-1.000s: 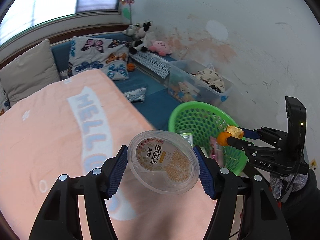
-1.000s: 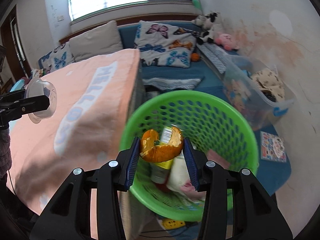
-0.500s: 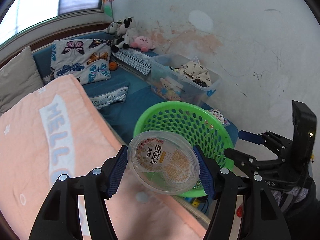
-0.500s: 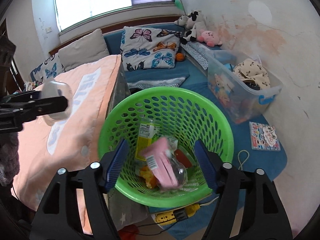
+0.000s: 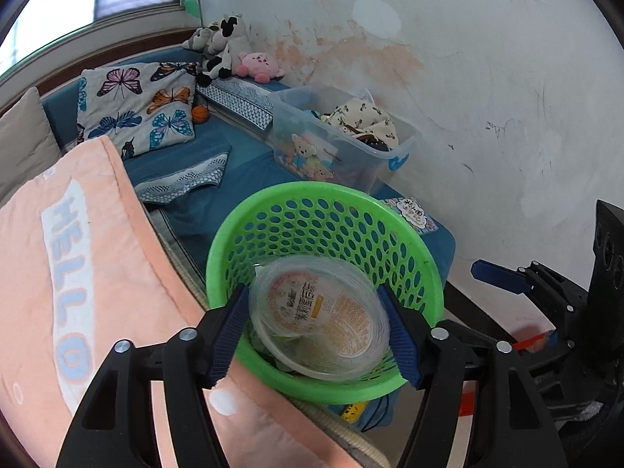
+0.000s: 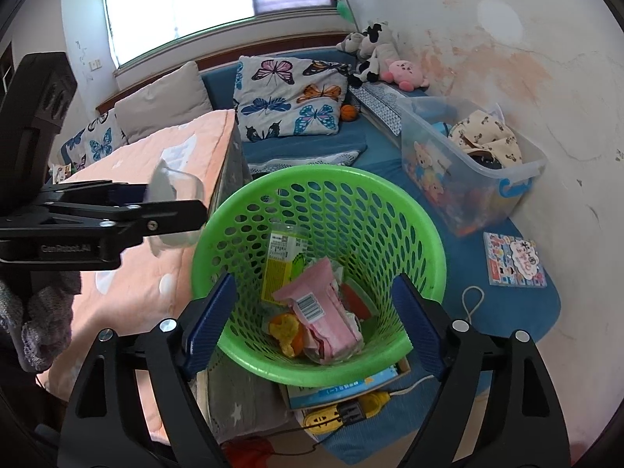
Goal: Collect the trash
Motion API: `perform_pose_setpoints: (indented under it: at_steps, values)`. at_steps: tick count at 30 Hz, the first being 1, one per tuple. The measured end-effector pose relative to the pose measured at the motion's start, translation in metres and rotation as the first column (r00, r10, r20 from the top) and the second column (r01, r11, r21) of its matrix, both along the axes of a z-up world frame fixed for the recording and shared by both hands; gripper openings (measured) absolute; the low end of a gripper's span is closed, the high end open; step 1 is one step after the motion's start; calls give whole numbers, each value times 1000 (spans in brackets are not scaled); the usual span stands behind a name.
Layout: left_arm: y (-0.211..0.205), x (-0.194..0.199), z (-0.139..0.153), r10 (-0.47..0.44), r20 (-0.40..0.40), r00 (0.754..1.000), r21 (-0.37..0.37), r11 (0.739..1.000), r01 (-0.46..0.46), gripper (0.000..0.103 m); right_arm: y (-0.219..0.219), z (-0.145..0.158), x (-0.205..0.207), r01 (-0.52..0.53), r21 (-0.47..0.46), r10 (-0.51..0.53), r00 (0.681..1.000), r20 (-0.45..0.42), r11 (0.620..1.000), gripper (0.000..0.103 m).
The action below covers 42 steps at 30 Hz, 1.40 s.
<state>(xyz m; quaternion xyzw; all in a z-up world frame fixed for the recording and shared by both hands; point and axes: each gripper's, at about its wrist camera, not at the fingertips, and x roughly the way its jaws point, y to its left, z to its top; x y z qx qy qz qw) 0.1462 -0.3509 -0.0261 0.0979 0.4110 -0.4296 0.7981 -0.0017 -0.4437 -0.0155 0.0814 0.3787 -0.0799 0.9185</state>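
Note:
My left gripper [image 5: 318,331] is shut on a clear plastic cup [image 5: 318,323] with a printed label and holds it over the near rim of the green trash basket [image 5: 273,202]. The cup also shows in the right wrist view [image 6: 171,187], just left of the basket [image 6: 323,179]. My right gripper [image 6: 312,316] is open and empty above the basket. Inside lie an orange peel [image 6: 286,331], a pink wrapper [image 6: 323,308] and a yellow-green packet [image 6: 279,265].
A peach blanket [image 5: 78,273] covers the bed to the left. A clear storage bin [image 5: 331,144] stands behind the basket by the wall. A picture book [image 6: 513,259] lies on the blue mat. A yellow power strip [image 6: 343,409] lies under the basket's front.
My right gripper opened and the orange peel fell into the basket. My left gripper carried the cup rightward from over the blanket to over the basket.

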Motion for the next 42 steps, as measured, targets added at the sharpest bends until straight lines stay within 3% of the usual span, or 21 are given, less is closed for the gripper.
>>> perform_pose_setpoints:
  at_steps: [10,20,29,42]
  values:
    - [9,0,0,21,-11,1000,-17,1000,-21,78,5,-1,-6,-1,11,1,1000,8,1000,85]
    - [68,-6,23,125,63,990,-26,992,-124,87,38,1,-6,-48,21,48,999,19,999,92]
    - [139,-15,41,273,152,950,-27,962,-272,95,82,9,-3,-116,11,115,992,47,993,99]
    - [228,-33,39,445,199,873,8,890,-455,96,138,18,-1,-192,-1,191,980,61,981,99]
